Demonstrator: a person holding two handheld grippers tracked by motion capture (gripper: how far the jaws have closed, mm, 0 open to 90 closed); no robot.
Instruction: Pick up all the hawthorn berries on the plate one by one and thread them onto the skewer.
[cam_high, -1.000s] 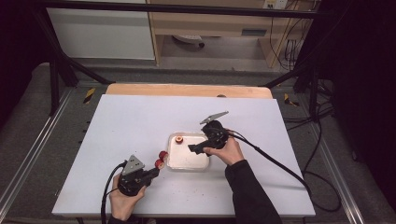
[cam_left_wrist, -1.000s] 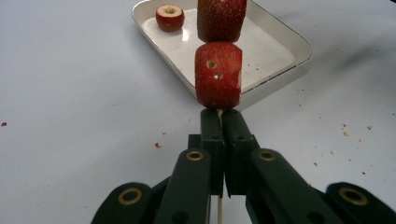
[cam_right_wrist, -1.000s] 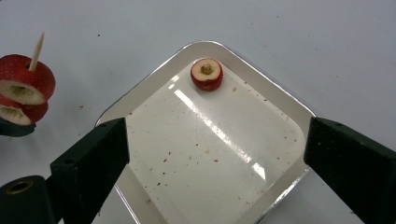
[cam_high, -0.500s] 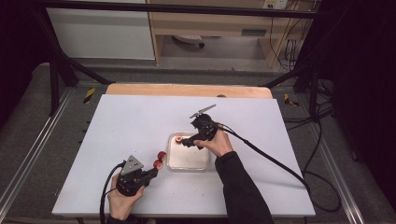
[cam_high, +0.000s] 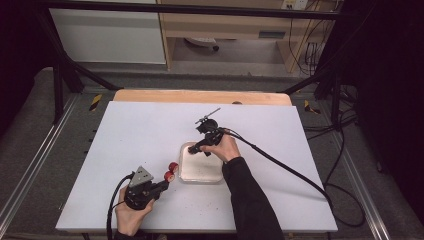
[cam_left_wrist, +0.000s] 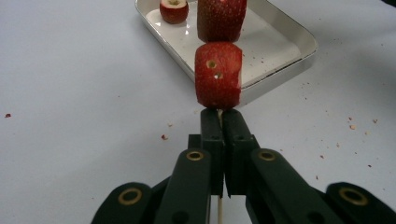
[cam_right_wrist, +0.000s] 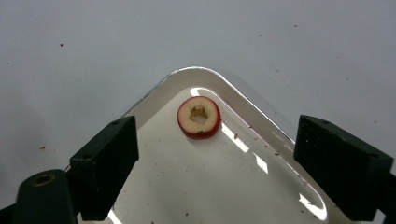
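Leftward across the shallow white metal tray (cam_high: 216, 176) has come the right claw (cam_right_wrist: 215, 161), jaws apart and just narrowing, over the cored red fruit (cam_right_wrist: 199, 117) in its corner. Left claw (cam_left_wrist: 219, 128) clamps a thin wooden skewer (cam_left_wrist: 219, 212) bearing two red fruits (cam_left_wrist: 218, 74). Closing off-centre could skid the fruit along the tray.

Two red cored fruits (cam_left_wrist: 218, 74) threaded on a thin wooden skewer (cam_left_wrist: 219, 211), lying level near the tray, third cored fruit (cam_right_wrist: 199, 117) loose in a corner of the white tray (cam_right_wrist: 261, 172)
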